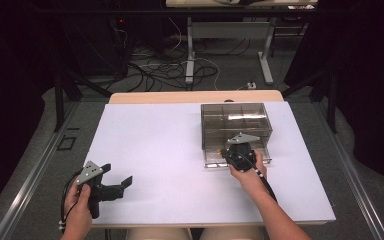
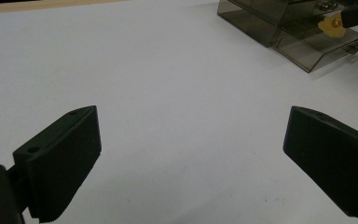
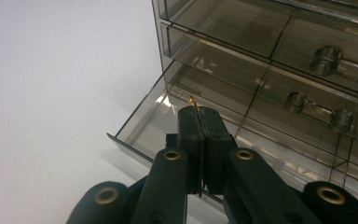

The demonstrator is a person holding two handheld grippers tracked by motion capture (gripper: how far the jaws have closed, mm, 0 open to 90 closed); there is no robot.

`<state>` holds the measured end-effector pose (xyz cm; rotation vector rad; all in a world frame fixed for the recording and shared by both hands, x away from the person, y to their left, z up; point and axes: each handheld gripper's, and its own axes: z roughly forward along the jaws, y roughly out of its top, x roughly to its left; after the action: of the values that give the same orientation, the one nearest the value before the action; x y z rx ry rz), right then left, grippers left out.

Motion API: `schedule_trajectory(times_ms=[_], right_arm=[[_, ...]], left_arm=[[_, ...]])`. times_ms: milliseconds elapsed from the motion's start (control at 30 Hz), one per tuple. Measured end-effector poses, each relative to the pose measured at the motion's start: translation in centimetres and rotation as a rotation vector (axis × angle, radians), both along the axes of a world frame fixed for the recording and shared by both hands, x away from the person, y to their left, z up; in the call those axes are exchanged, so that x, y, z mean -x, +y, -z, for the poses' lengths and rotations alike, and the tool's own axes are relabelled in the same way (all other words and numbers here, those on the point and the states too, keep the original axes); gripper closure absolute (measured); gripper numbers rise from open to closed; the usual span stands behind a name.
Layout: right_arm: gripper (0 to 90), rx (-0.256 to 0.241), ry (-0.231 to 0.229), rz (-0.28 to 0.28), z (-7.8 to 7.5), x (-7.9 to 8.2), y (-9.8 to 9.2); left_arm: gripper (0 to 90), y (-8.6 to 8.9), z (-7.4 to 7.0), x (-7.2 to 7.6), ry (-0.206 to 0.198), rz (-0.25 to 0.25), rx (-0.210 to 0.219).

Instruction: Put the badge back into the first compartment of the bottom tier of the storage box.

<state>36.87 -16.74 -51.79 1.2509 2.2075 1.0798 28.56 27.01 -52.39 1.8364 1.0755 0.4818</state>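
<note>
**A thin gold piece, a shallow grip, an open drawer**

My right gripper (image 3: 199,122) has its jaws pressed together on a small gold-coloured piece (image 3: 192,101), and only a sliver of it pokes out past the tips. From the left gripper view the same piece (image 2: 330,26) reads as a flat, yellowish tab held over the drawer. I judge the hold to be shallow: there is so little metal between the pads that a twist of my wrist could let it pivot or slip out.

Just beyond the tips lies the pulled-out drawer (image 3: 142,122), the lowest one at the near left of the smoky clear cabinet (image 1: 236,122), which stands on the right half of the white table (image 1: 170,150). The piece hangs above that drawer's inside, near its left wall. If I let go too high, I expect it to bounce on the hard plastic and skip over the low front lip. If I push down or forward, my jaws could catch the drawer above or shove the light cabinet away from me.

My left gripper (image 1: 116,180) rests near the table's near left corner, jaws spread wide on nothing, well apart from the cabinet. Nothing steadies the cabinet, so any nudge from the right goes unchecked.
</note>
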Motion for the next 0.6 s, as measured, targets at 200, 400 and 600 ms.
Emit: schedule_trajectory(times_ms=[200,400,600], right_arm=[[88.5,0.003,-0.011,0.005,0.25,-0.09,-0.03],[88.5,0.002,-0.001,0.01,0.41,-0.09,0.03],[88.5,0.007,-0.003,0.003,0.52,-0.13,0.08]], left_arm=[[4.1,-0.04,0.04,-0.02,0.002,-0.002,0.0],[4.1,0.05,0.04,-0.04,0.0,0.001,-0.007],[4.1,-0.02,0.06,-0.03,0.003,0.0,0.001]])
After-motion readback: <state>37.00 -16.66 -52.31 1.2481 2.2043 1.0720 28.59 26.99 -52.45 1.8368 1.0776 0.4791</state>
